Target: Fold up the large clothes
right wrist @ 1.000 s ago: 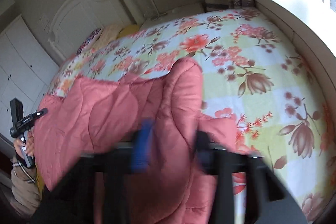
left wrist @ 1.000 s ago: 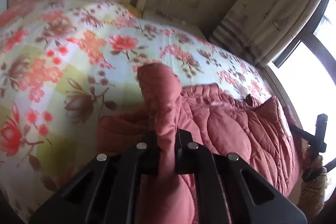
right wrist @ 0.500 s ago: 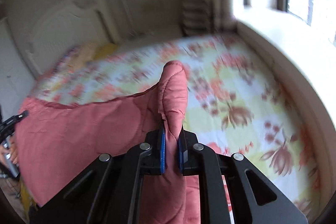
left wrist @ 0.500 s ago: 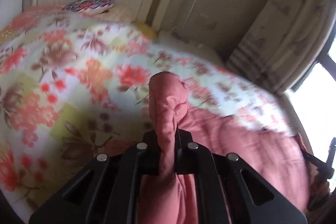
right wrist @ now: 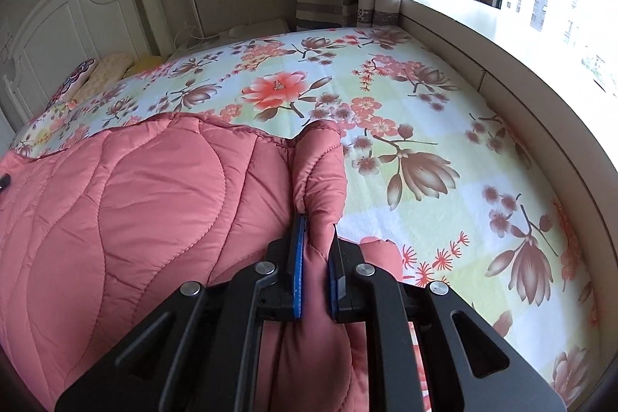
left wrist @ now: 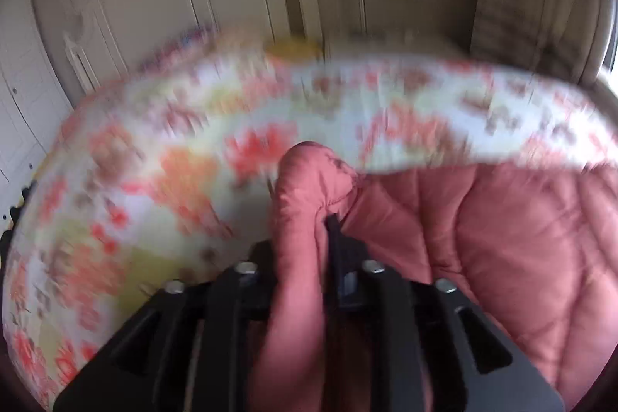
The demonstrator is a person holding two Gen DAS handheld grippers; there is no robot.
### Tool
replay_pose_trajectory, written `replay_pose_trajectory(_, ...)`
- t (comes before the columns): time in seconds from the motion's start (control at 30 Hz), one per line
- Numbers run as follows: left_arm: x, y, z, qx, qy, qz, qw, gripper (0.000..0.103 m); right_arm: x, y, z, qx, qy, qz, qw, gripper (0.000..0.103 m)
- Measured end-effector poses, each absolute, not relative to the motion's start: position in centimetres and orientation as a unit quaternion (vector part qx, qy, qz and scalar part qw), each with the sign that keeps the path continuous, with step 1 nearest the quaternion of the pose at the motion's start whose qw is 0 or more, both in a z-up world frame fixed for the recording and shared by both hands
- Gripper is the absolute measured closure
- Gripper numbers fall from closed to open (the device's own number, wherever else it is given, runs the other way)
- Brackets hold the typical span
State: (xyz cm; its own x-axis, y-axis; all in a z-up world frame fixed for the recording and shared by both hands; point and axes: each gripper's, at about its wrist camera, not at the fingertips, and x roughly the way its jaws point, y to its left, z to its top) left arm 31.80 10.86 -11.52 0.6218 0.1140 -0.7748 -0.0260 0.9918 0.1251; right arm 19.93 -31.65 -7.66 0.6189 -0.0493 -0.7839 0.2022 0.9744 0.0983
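Quilted pink coat [right wrist: 135, 218] lies on the floral bed [right wrist: 444, 126], window side bare. My right claw [right wrist: 313, 257] pinches a coat fold tight. My left claw [left wrist: 305, 249] is opening, a coat fold between its jaws; view blurred.

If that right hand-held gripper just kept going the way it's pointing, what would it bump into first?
Probably the floral bedsheet. The right hand-held gripper is shut on a fold of the pink quilted garment and tilts downward toward the bed; exact depth is unclear.
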Motion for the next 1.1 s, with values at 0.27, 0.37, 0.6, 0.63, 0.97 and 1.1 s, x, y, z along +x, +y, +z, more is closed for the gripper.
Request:
replay_pose_trajectory(0.27,32.0,12.4,-12.0,0.038,0.440,0.092,0.893,0.029,18.9,-32.9,-5.8,0.100,0.431,-0.097,0.892,0.016)
replay_pose_trajectory(0.37,32.2,13.2,-12.2,0.016,0.445,0.098,0.890,0.022,16.5,-32.3,-1.8,0.104,0.358,-0.098,0.923,0.012)
replay_pose_trajectory(0.6,32.3,13.6,-12.2,0.000,0.445,0.095,0.891,0.019,16.9,-20.0,0.8,-0.026,0.351,0.038,0.935,0.009)
replay_pose_trajectory(0.63,32.2,13.6,-12.2,-0.003,0.445,0.094,0.891,0.019,17.5,-18.0,0.0,-0.048,0.358,0.055,0.931,0.008)
replay_pose_trajectory(0.97,30.5,17.6,-10.4,-0.144,0.413,0.034,0.898,0.015,21.4,-18.0,-7.0,0.000,0.436,0.091,0.895,0.004)
replay_pose_trajectory(1.1,24.2,16.0,-5.1,-0.120,0.322,0.002,0.939,0.015,21.2,-17.8,-7.1,-0.005,0.434,0.087,0.897,0.004)
